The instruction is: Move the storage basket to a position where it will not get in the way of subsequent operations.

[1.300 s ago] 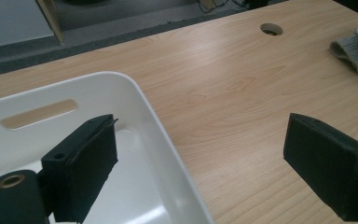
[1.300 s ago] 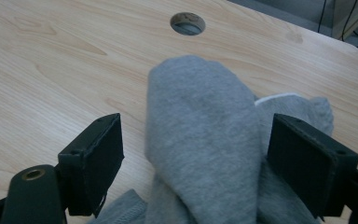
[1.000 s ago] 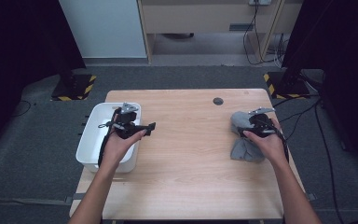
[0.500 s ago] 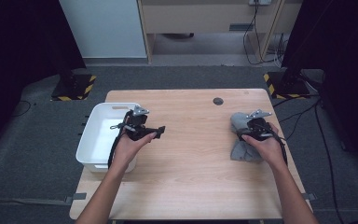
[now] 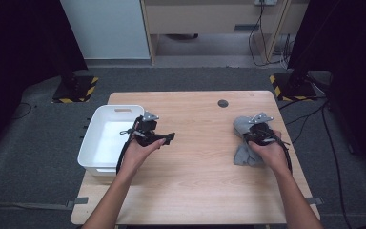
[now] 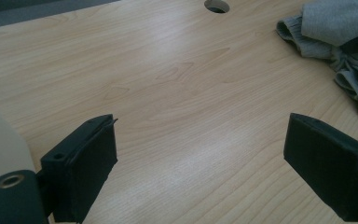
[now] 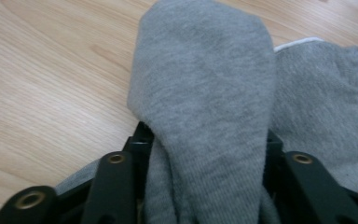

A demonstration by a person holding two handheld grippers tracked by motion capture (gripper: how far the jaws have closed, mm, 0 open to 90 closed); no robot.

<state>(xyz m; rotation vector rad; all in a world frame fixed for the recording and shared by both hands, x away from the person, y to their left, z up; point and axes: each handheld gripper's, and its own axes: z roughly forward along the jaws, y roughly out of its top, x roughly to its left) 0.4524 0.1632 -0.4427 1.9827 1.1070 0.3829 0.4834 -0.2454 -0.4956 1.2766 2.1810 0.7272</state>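
A heap of grey socks (image 5: 242, 127) lies at the right side of the wooden table (image 5: 200, 181). My right gripper (image 5: 259, 132) sits on the heap. Its jaws have just been closing, and in the right gripper view they pinch one grey sock (image 7: 205, 84) that bulges up between them, my right gripper (image 7: 205, 154) shut on it. A second grey sock (image 7: 321, 102) lies flat behind it. My left gripper (image 5: 168, 138) hovers low over bare wood just right of the white bin (image 5: 119, 109). In its own view my left gripper (image 6: 200, 158) is open with nothing between the jaws.
The white bin stands at the table's left edge and its inside looks bare. A round cable hole (image 5: 223, 103) is in the tabletop near the far edge. Bare wood lies between the two hands. The socks (image 6: 340, 28) show far right in the left gripper view.
My left hand has moved right, from above the bin to over the tabletop, and a little lower. My right gripper's jaws have closed on a grey sock; the hand stayed in place.
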